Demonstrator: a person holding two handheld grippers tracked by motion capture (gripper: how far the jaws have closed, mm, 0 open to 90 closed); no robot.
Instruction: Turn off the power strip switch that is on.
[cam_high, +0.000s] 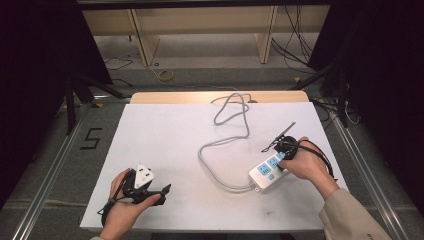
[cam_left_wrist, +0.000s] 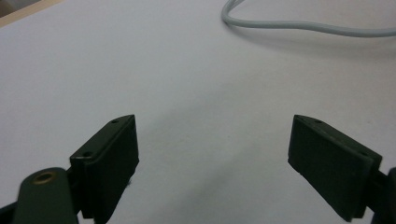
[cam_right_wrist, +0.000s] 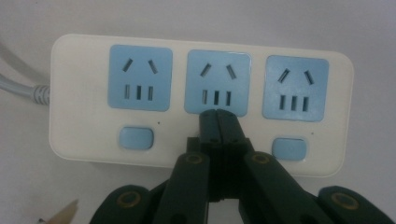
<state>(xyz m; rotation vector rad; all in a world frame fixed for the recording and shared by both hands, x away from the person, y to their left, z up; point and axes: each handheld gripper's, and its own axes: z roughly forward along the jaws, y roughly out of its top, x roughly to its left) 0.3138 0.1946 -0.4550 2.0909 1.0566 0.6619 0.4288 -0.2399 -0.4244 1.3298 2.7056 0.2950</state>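
Right gripper view: a white power strip (cam_right_wrist: 201, 100) on the white table (cam_high: 165, 140) carries three blue sockets and three blue switches — the right gripper (cam_right_wrist: 218, 116), jaws closed together, seems to press the middle switch, next lifting off, while the left gripper (cam_left_wrist: 212, 158) rests wide open, well apart.
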